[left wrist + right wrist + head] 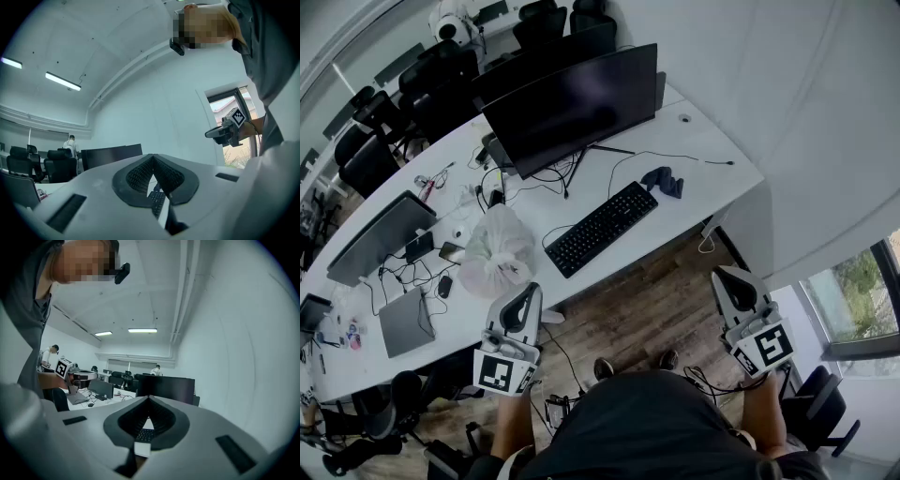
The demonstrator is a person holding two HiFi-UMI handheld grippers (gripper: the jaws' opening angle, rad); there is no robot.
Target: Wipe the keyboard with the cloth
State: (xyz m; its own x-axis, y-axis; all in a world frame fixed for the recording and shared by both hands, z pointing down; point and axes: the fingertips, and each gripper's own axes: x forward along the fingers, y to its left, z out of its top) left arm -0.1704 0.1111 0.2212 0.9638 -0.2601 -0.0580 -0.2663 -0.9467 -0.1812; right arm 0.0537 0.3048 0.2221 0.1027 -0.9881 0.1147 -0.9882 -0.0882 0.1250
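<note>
While the keyboard [602, 228] lies aslant near the front edge of the white desk [712, 155], the dark cloth [663, 180] sits crumpled just beyond its right end, apart from it, and nothing has been picked up yet. A thin cable [670, 156] runs across the desk just behind the cloth, so a careless pinch there could, I judge, catch the wire with the fabric and drag it. Lying so close to the edge, the keyboard may slide or skew under a firm wipe unless the other gripper steadies it. A knotted plastic bag [497, 251] stands near the keyboard's left end and might be knocked by a long stroke. Both tools hang well back over the floor. The left gripper [525, 295] and the right gripper [733, 281] each have their jaws clenched together on nothing, so either must open before it reaches the cloth, or it will only shove it
</note>
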